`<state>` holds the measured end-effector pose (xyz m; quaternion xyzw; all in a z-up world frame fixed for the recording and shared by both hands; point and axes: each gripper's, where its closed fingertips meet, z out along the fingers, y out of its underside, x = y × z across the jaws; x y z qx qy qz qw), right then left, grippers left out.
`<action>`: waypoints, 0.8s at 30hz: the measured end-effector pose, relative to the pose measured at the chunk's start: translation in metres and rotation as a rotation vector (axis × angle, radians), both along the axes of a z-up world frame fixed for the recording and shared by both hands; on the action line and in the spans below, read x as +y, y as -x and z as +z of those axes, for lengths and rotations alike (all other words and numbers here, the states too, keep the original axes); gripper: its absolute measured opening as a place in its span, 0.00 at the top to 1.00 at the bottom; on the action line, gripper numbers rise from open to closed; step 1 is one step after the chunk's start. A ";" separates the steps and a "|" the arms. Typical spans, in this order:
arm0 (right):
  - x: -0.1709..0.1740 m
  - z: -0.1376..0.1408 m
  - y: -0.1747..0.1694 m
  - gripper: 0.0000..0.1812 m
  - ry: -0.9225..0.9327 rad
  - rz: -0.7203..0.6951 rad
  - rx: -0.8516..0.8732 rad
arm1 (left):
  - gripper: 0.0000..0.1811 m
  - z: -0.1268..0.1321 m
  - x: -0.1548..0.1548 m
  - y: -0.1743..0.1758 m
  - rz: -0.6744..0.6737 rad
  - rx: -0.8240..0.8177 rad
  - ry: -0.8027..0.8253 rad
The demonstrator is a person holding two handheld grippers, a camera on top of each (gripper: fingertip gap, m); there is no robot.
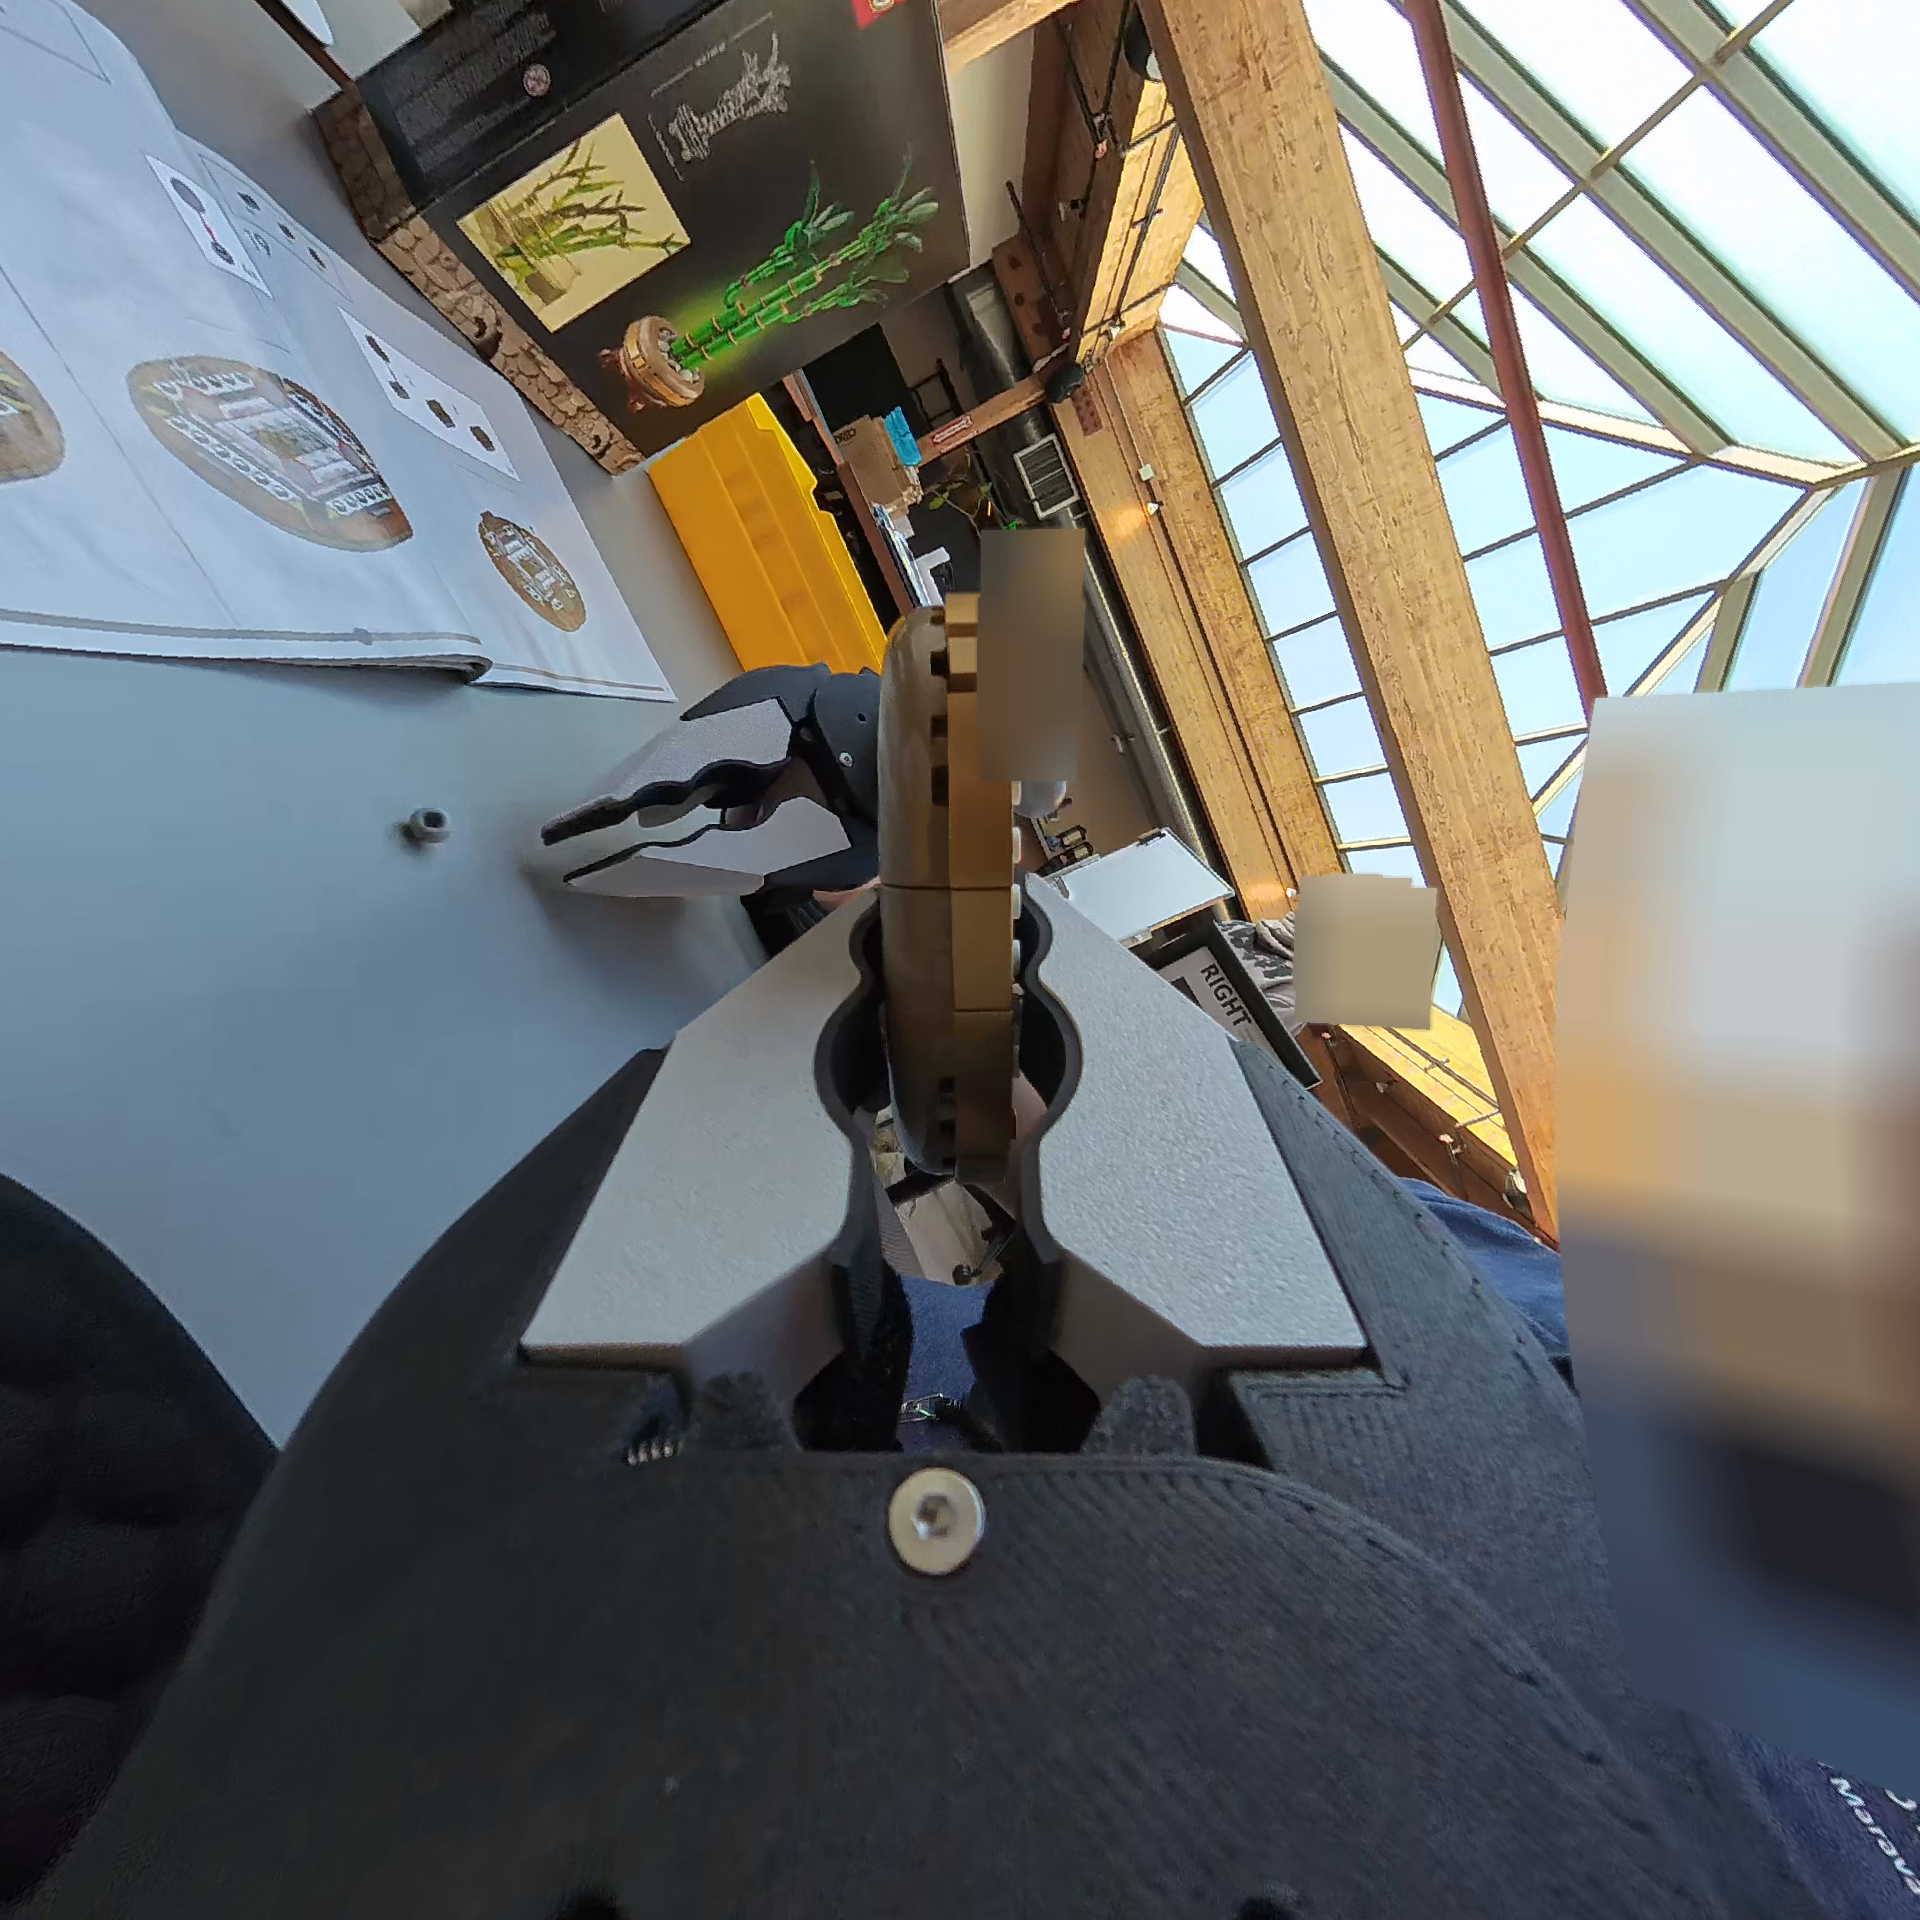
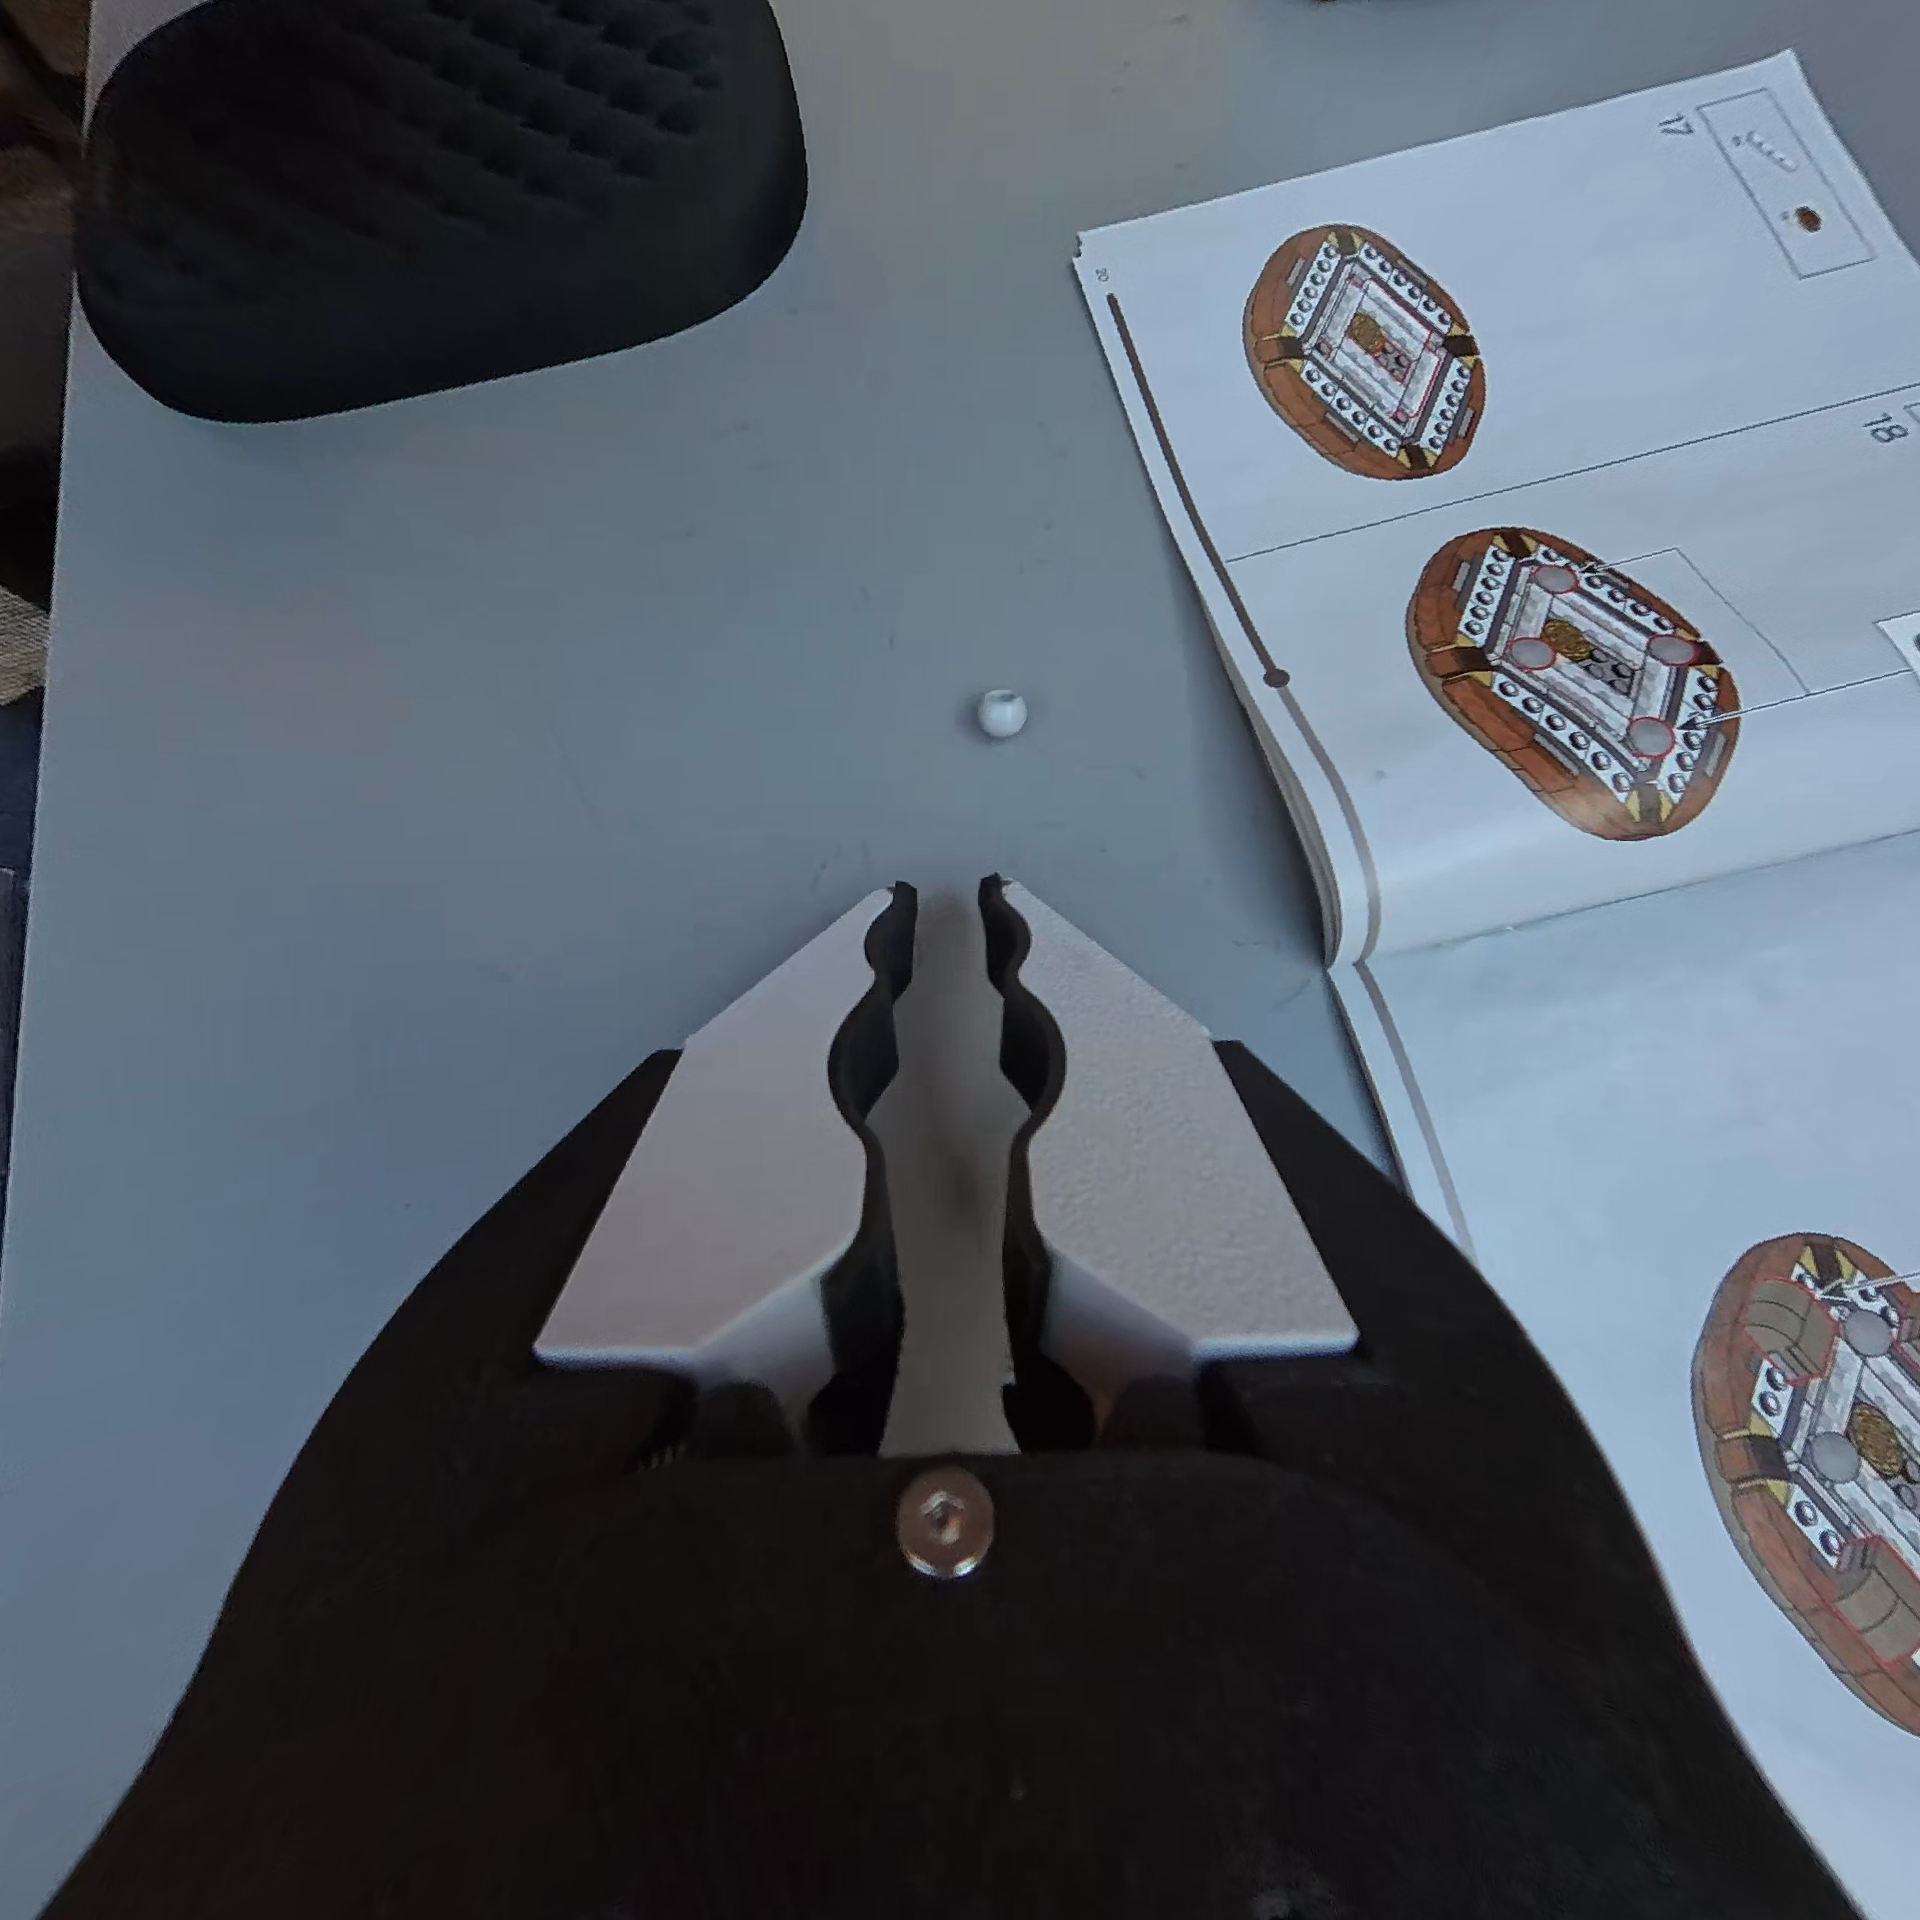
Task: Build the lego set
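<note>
My left gripper (image 1: 945,914) is shut on the brown round lego base (image 1: 940,831), held on edge in the air above the grey table (image 1: 260,987). My right gripper (image 2: 948,888) is open by a narrow gap and empty, low over the table (image 2: 520,727). It also shows in the left wrist view (image 1: 566,854), just left of the held base. A small white round lego piece (image 2: 1002,714) lies on the table just ahead of the right fingertips; it shows in the left wrist view (image 1: 426,826) too.
The open instruction booklet (image 2: 1558,623) lies to the right of the right gripper; it shows in the left wrist view (image 1: 260,436). The black lego box (image 1: 675,208) and a yellow bin (image 1: 769,530) stand behind. A black padded object (image 2: 436,187) sits at the table's far left. Some 15 centimetres of space lies between my two pairs of fingers.
</note>
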<state>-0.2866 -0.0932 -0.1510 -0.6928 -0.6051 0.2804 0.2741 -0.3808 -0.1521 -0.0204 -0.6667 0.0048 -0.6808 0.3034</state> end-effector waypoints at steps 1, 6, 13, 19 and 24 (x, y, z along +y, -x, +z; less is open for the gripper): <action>0.001 0.002 0.001 0.92 -0.014 -0.002 0.011 | 0.89 0.001 -0.001 0.003 0.009 0.001 -0.003; 0.005 0.010 0.018 0.90 -0.084 0.021 0.055 | 0.89 -0.001 -0.002 0.021 0.059 -0.001 0.002; 0.039 0.011 0.049 0.86 -0.169 0.015 0.033 | 0.89 0.001 0.000 0.035 0.091 -0.005 -0.003; 0.055 0.002 0.061 0.86 -0.178 0.036 -0.052 | 0.89 -0.002 0.001 0.037 0.088 -0.007 0.007; 0.050 -0.007 0.057 0.88 -0.143 0.069 -0.112 | 0.89 -0.004 0.002 0.036 0.084 -0.008 0.009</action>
